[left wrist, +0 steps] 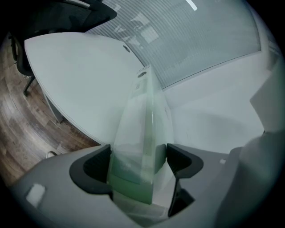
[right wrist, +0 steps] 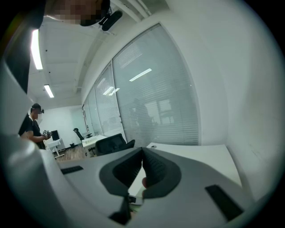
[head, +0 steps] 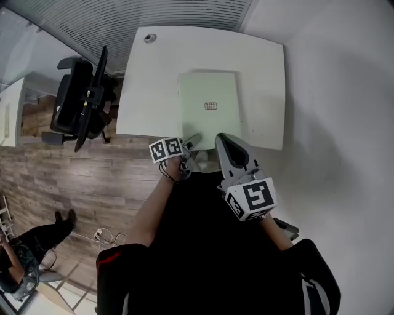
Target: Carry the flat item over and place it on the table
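Note:
A flat pale-green item point(head: 209, 107) with a small label lies on the white table point(head: 154, 80), its near edge close to the table's front edge. My left gripper point(head: 191, 143) is at that near edge. In the left gripper view the item point(left wrist: 142, 120) shows edge-on between the wide-set jaws of the left gripper point(left wrist: 138, 162), which stand beside its faces without clearly pressing. My right gripper point(head: 223, 138) hovers just right of it over the near edge. In its own view the right gripper point(right wrist: 142, 150) is shut with nothing between its jaws.
A black office chair point(head: 80, 101) stands left of the table on the wood floor. A white wall point(head: 338, 92) runs along the table's right side and a glass wall with blinds point(head: 154, 12) along its far side. A person point(head: 24, 252) stands at the lower left.

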Demonstrator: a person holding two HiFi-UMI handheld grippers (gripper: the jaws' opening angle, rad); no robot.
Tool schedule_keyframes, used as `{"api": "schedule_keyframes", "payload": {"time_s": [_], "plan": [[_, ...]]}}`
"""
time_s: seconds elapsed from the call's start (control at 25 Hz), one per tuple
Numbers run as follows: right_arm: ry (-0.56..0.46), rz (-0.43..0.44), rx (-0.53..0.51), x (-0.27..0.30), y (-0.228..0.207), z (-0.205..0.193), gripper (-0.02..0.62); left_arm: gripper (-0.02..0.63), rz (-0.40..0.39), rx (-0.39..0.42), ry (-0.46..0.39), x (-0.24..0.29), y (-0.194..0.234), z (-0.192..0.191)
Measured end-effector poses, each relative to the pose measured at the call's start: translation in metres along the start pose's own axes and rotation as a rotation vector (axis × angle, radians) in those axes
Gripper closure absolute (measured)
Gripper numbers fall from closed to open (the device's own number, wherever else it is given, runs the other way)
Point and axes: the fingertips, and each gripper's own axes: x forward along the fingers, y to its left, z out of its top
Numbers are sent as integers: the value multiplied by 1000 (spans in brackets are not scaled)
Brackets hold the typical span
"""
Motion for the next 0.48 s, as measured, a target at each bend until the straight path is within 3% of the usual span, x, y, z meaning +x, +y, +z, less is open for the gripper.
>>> {"api": "schedule_keyframes", "payload": {"time_s": [0.48], "plan": [[7,-25,13,-3,-8,-5,594,225,-13,-5,-1,11,3,0]]}}
